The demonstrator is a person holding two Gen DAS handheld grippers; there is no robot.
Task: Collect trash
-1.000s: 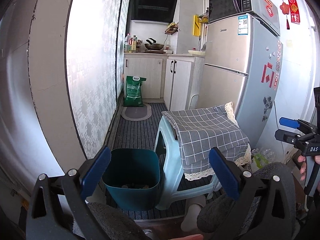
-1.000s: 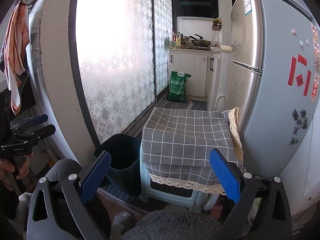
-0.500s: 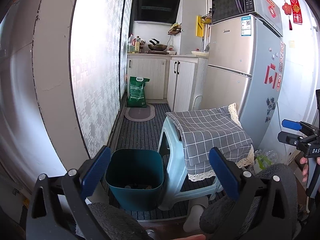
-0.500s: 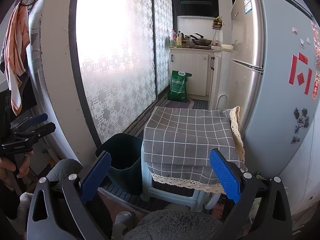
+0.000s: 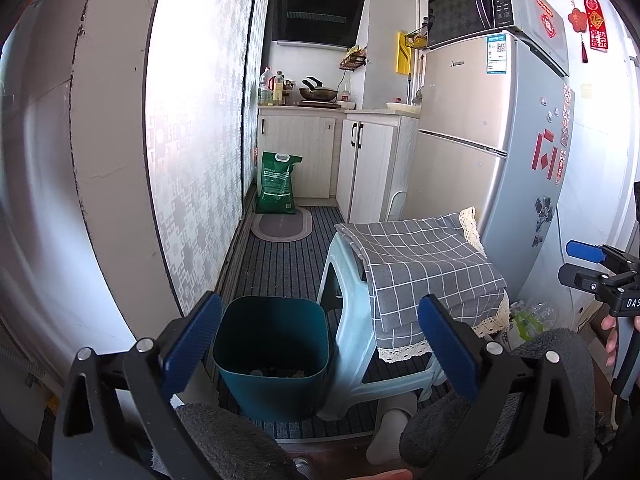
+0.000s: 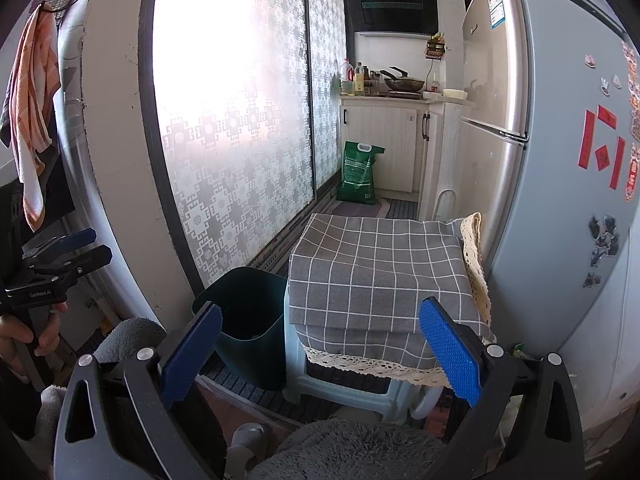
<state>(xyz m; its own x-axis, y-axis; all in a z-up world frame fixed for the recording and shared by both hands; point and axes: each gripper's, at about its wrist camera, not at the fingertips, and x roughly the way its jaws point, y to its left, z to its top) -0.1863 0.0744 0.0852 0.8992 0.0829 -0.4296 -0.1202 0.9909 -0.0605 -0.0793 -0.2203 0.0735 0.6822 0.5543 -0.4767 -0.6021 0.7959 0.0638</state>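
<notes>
Left tool and right tool: both spread, empty. Teal trash bin: on floor, scraps inside, just beside pale stool. Grey checked cloth: draped over stool.

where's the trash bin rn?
The teal trash bin stands on the striped floor mat, low centre in the left wrist view, between the patterned sliding door and the cloth-covered stool.

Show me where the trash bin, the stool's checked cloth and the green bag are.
trash bin [image 5: 272, 388], left wrist view, front wall.
checked cloth [image 6: 376, 272], right wrist view, middle of its top.
green bag [image 5: 277, 184], left wrist view, front face.
</notes>
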